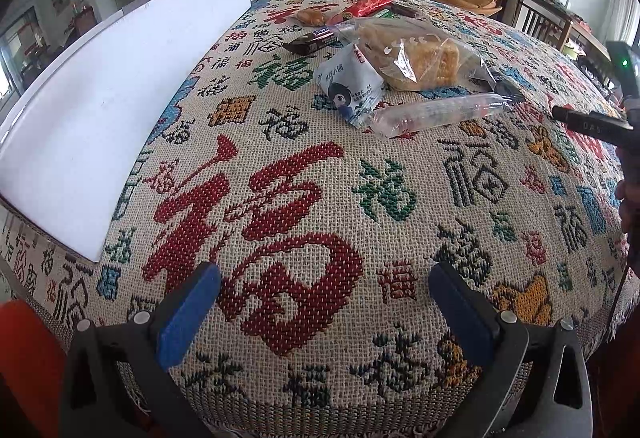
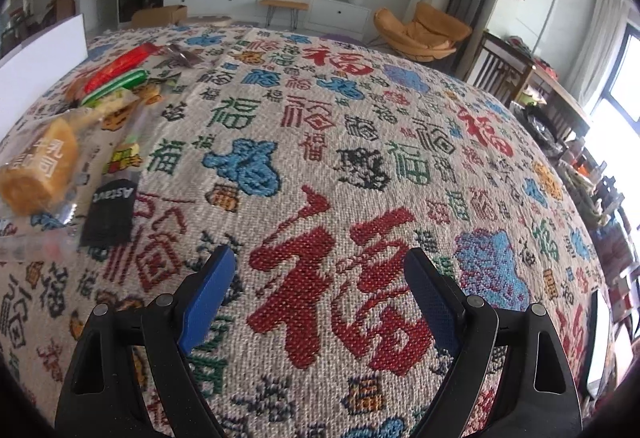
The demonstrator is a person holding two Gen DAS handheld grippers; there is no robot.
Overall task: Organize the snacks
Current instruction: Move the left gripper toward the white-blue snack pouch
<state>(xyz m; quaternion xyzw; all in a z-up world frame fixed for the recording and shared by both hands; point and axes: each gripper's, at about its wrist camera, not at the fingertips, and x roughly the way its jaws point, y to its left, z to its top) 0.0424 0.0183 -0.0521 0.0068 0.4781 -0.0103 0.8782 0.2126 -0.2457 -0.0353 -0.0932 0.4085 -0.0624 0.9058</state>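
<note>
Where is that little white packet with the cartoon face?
In the left wrist view the white cartoon packet lies mid-table, touching the clear bread bag on its left side.

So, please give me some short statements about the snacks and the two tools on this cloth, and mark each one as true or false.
1. The left tool is open and holds nothing. True.
2. The right tool is shut on a snack. False: its fingers stand apart over bare cloth, holding nothing.
3. The bread in the clear bag lies among the other snacks. True.
4. The white packet with a cartoon figure lies on the white board. False: it lies on the patterned cloth, next to the bread bag.
5. The red packet lies nearer to the left tool than the bread does. False: it lies farther away, behind the bread.
</note>
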